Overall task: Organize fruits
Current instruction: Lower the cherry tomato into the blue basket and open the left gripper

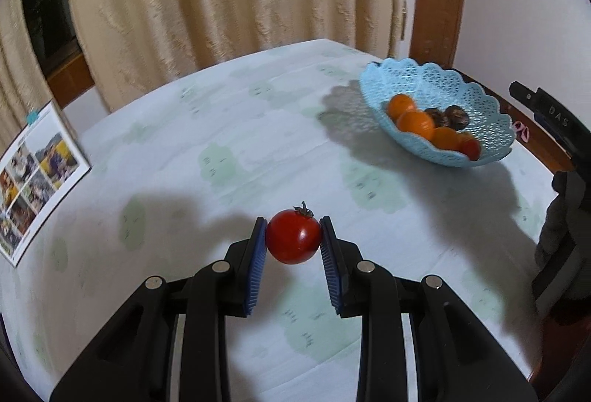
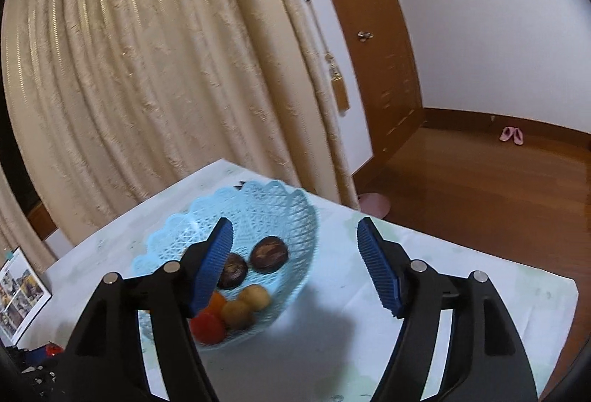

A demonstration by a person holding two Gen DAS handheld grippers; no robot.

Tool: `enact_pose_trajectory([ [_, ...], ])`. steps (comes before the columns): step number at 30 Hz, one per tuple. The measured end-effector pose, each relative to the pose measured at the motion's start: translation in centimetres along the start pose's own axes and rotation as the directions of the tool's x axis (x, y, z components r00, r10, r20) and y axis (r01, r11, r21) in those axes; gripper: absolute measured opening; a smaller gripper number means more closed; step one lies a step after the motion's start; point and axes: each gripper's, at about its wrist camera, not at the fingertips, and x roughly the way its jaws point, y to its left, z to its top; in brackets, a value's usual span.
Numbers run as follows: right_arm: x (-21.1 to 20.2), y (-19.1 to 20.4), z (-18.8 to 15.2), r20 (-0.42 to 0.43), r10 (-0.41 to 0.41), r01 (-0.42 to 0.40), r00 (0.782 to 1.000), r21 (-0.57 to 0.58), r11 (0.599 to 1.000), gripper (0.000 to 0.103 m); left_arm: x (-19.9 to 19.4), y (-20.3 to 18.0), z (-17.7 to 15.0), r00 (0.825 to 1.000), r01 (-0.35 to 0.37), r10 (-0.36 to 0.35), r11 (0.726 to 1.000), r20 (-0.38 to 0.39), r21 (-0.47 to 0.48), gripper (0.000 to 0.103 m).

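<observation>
tomato [image 1: 293,237] sits between the blue pads of our left tongs [image 1: 293,243], stem pointing up, and the pads look closed against its two flanks, so we judge it grasped rather than merely bracketed. whether it hangs just clear of the desk [image 1: 229,128] or rests on it we cannot tell from the left wrist view.

what the coming move turns on is where the basket [image 1: 480,99] lies from those tongs: ahead and off to the right, near the desk's far right corner, well apart from the tomato. it already holds oranges [image 1: 415,124], two dark fruits [image 1: 456,116] and a small red one at its near rim. the tomato is near round, so no long axis matters; the carry would run diagonally toward that far right corner.

our right tongs [image 2: 295,265] hang spread wide with nothing between the pads, above the basket's near right side in the right wrist view. they are the nearer to the basket, and we judge they may stand in the path of the left tongs' delivery.
</observation>
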Motion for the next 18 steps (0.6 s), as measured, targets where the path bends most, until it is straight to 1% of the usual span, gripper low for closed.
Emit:
enact_pose_trajectory([
  [7, 0.4, -0.9, -0.4, -0.004, -0.007, 0.007, 1.0, 0.027, 1.0, 0.072, 0.5, -3.2, 2.6, 0.999, 0.027, -0.029, 0.998, 0.03, 0.056, 0.029],
  [18, -0.1, -0.9, -0.7, 0.011, -0.01, 0.009, 1.0, 0.043, 0.999, 0.072, 1.6, -8.4, 7.3, 0.99, 0.118, -0.126, 0.987, 0.064, 0.109, 0.029],
])
